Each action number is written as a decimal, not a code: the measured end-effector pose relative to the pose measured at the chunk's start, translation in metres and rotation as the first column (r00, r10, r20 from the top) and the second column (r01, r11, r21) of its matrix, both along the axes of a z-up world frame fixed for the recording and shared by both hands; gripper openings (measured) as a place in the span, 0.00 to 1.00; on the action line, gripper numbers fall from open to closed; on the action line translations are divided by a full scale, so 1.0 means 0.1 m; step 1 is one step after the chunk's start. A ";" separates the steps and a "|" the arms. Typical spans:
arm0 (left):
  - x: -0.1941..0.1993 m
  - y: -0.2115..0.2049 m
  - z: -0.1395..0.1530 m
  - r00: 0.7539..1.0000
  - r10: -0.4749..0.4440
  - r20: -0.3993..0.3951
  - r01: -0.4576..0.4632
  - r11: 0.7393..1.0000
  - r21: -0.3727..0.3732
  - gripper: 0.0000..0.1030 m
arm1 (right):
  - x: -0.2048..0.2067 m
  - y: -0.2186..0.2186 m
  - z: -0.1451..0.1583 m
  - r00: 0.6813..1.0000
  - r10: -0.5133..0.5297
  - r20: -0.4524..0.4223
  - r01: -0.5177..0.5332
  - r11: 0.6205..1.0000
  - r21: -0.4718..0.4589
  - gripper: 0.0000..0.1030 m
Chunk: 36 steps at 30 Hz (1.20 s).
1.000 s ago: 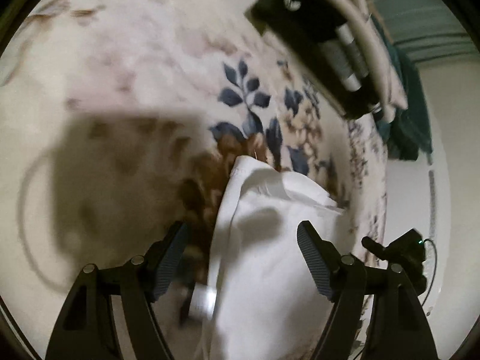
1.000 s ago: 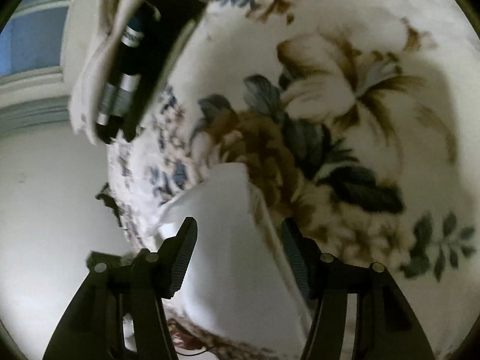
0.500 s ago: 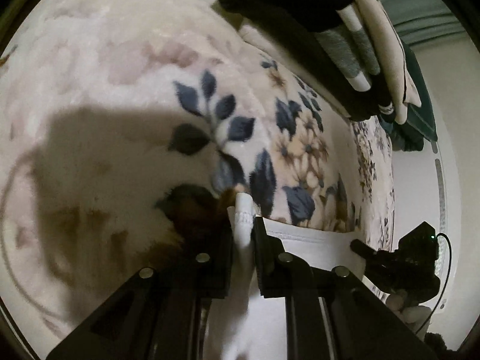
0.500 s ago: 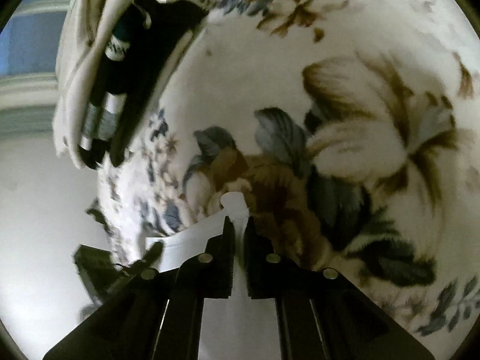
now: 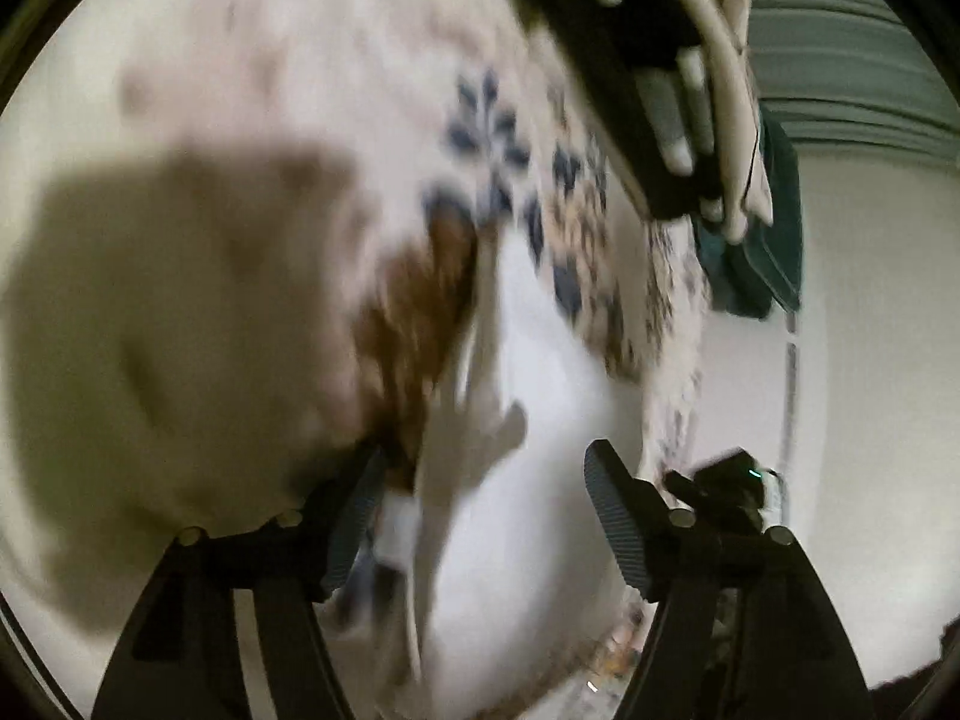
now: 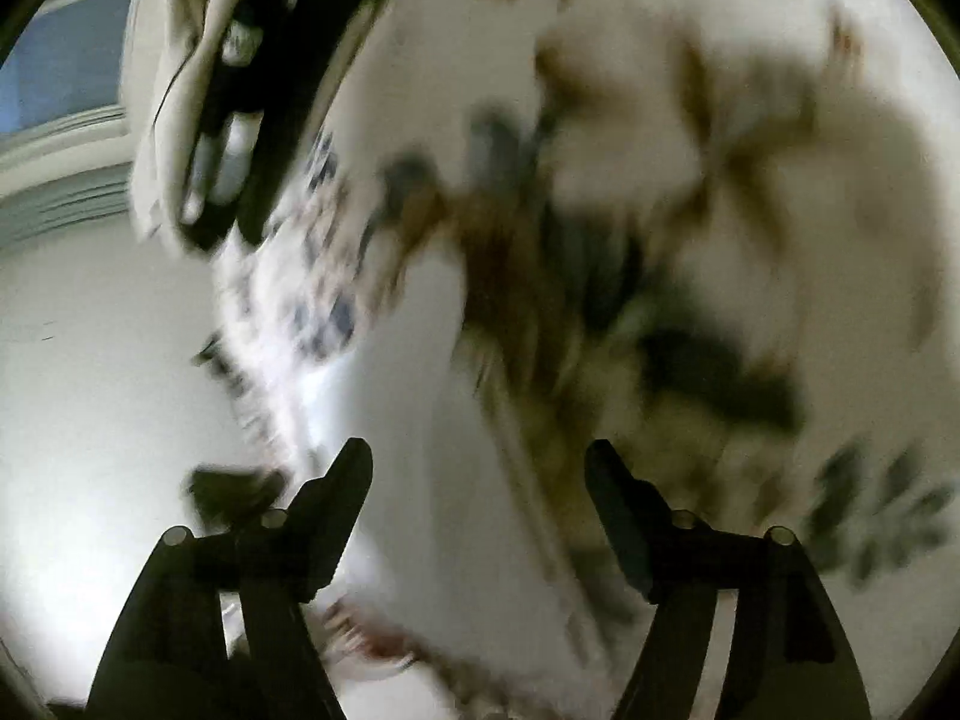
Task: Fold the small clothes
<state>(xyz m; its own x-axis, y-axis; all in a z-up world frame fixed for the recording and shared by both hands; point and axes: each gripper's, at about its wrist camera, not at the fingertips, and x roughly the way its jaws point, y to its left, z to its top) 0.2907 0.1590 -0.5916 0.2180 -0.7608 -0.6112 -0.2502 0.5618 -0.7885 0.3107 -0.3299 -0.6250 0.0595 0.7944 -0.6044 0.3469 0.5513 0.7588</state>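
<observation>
Left wrist view: my left gripper [image 5: 483, 516] has its fingers spread wide, released, hanging over the white garment [image 5: 528, 420].
Right wrist view: my right gripper [image 6: 477, 516] is likewise spread and grips nothing; the same white garment [image 6: 420, 420] runs up between its fingers.
Garment position: it lies on the floral blanket [image 5: 300, 120], near the blanket's edge.
Containers: I see none.
Change from half a second ago: both grippers were pinched on the garment's top edge then; now both have let go and pulled back. Both views are smeared by motion.
Surface: cream blanket with brown and blue flowers [image 6: 660, 276], a large shadow on it.
Farther off: a stack of folded clothes [image 5: 672, 72], dark and cream, at the blanket's far edge.
Room: pale floor [image 5: 870, 360] beyond.
</observation>
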 end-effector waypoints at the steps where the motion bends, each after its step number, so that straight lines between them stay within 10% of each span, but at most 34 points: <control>1: -0.03 -0.07 -0.07 1.000 -0.014 -0.016 0.014 1.000 -0.021 0.65 | -0.07 0.05 -0.12 1.000 0.017 -0.025 -0.016 0.999 0.032 0.73; 7: 0.03 -0.49 -0.09 0.996 -0.084 0.042 0.086 0.995 -0.050 0.63 | -0.17 0.23 -0.38 0.999 0.004 -0.042 0.003 0.985 0.171 0.73; 9: 0.04 -0.59 -0.05 0.993 -0.100 0.067 0.101 0.995 -0.020 0.54 | -0.15 0.37 -0.37 0.999 0.026 -0.023 -0.021 0.984 0.177 0.61; 11: 0.04 -0.62 -0.03 0.992 -0.109 0.063 0.108 0.994 0.009 0.17 | -0.14 0.47 -0.34 0.999 0.047 -0.018 -0.044 0.987 0.153 0.19; 13: 0.05 -0.64 0.02 0.992 -0.103 0.075 0.102 0.995 0.022 0.16 | -0.14 0.51 -0.22 0.999 0.052 0.017 -0.054 0.991 0.120 0.15; 25: 0.58 -0.71 1.23 0.969 -0.175 0.176 0.164 0.983 0.078 0.15 | 0.25 0.53 1.20 0.985 0.032 0.167 -0.042 0.997 0.057 0.12; 36: 2.46 -0.80 2.50 0.919 -0.126 0.373 0.080 0.987 0.136 0.15 | 2.33 0.59 2.50 0.922 0.016 0.386 -0.028 0.999 0.027 0.12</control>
<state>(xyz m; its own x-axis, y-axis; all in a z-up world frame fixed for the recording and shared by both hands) 0.5370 0.0795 -0.3420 0.3754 -0.7205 -0.5830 0.1193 0.6614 -0.7405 0.5439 -0.2712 -0.3754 0.2656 0.8162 -0.5132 0.0117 0.5295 0.8482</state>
